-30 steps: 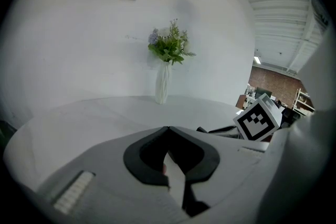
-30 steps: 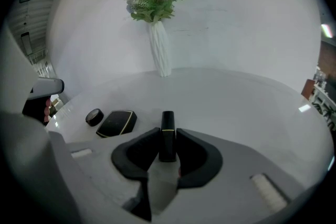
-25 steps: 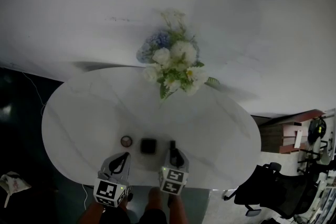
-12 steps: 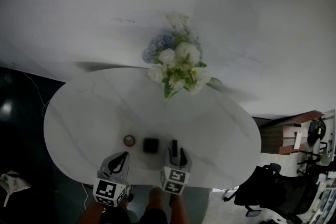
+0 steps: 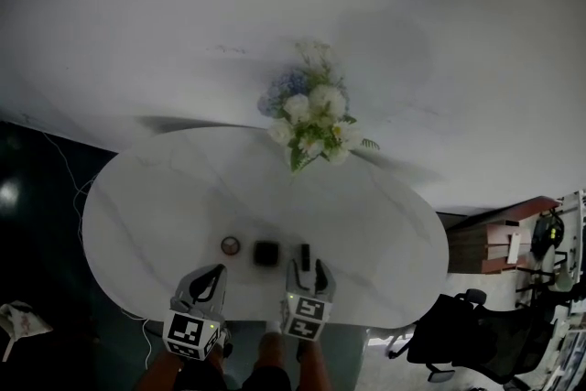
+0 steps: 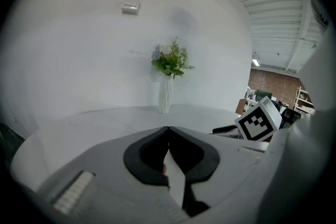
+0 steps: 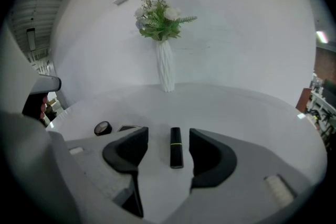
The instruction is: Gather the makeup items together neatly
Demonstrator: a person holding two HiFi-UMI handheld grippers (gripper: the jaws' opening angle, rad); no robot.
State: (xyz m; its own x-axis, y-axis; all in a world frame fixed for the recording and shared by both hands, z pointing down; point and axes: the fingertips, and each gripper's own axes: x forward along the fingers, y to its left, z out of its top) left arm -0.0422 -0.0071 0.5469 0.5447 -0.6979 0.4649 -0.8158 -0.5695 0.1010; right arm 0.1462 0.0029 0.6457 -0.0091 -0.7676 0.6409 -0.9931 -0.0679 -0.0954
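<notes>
Three makeup items lie in a row near the table's front edge: a small round compact [image 5: 230, 244], a black square case [image 5: 265, 253] and a black lipstick [image 5: 305, 254]. My right gripper [image 5: 307, 269] is open and its jaws have just been opening. The lipstick [image 7: 176, 147], with a thin gold band, lies flat on the table between the jaws and touches neither pad. The compact [image 7: 102, 128] shows to the left of the left jaw, and that jaw mostly hides the case [image 7: 128, 127]. My left gripper [image 5: 216, 273] hovers just short of the compact, shut and holding nothing [image 6: 168, 129].
A white vase of flowers [image 5: 310, 112] stands at the back of the oval white table [image 5: 156, 197], against the wall. To the right, beyond the table, are a wooden cabinet [image 5: 494, 238] and a black office chair [image 5: 458, 334]. The right gripper's marker cube [image 6: 258, 120] shows in the left gripper view.
The right jaws have opened off the lipstick, which now lies on the table. Both grippers have lifted slightly.
</notes>
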